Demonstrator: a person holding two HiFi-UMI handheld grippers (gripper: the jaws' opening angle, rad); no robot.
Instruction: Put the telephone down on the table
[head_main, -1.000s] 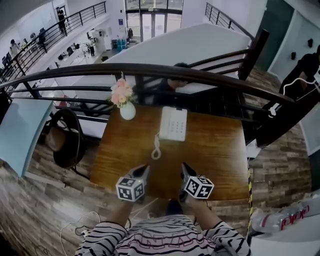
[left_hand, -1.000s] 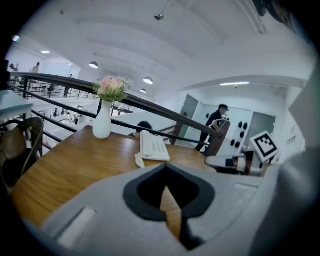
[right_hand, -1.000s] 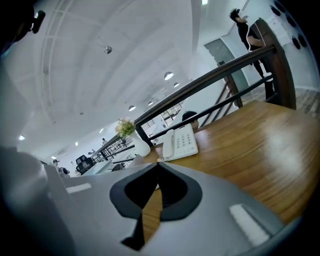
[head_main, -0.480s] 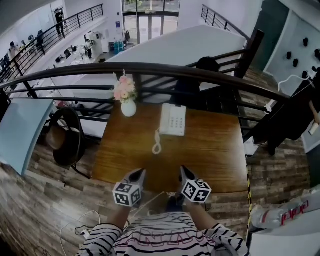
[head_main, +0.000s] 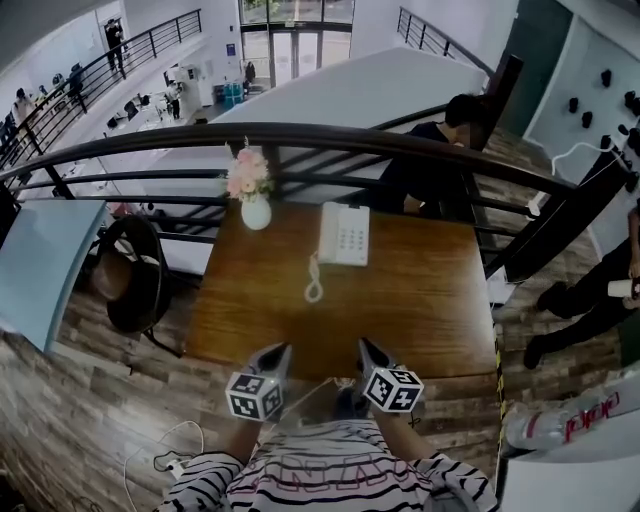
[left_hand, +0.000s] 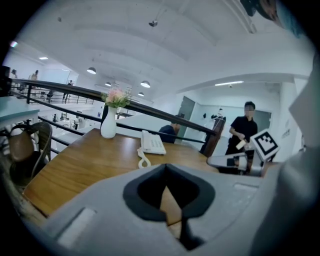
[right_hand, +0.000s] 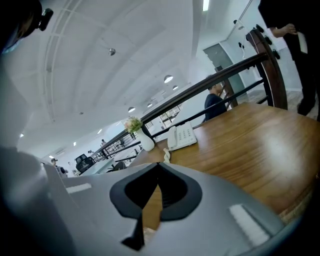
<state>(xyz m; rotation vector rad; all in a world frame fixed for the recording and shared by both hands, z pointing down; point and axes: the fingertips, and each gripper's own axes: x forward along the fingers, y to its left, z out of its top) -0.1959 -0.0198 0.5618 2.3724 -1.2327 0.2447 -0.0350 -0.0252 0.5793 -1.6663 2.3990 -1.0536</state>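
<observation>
Both my jaws pressed together, nothing in them: left gripper (head_main: 272, 358) and right gripper (head_main: 368, 352) at the table's (head_main: 430, 300) near edge. Telephone (head_main: 344, 235) lies flat at the far side, beside the flower vase (head_main: 255, 211), well apart from me.

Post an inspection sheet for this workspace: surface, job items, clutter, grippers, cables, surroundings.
Surface: brown wooden table, glossy top, no damage seen.
Job's things: white push-button telephone lies flat on the table near its far edge.
Clutter: white vase of pink flowers at the far left corner, apart from the telephone.
Grippers: left gripper and right gripper over the near edge, both shut, nothing between the jaws.
Cables: white coiled cord on the table in front of the telephone; thin white cable on the floor.
Surroundings: dark railing behind the table; dark chair at left; person in black beyond the railing.
</observation>
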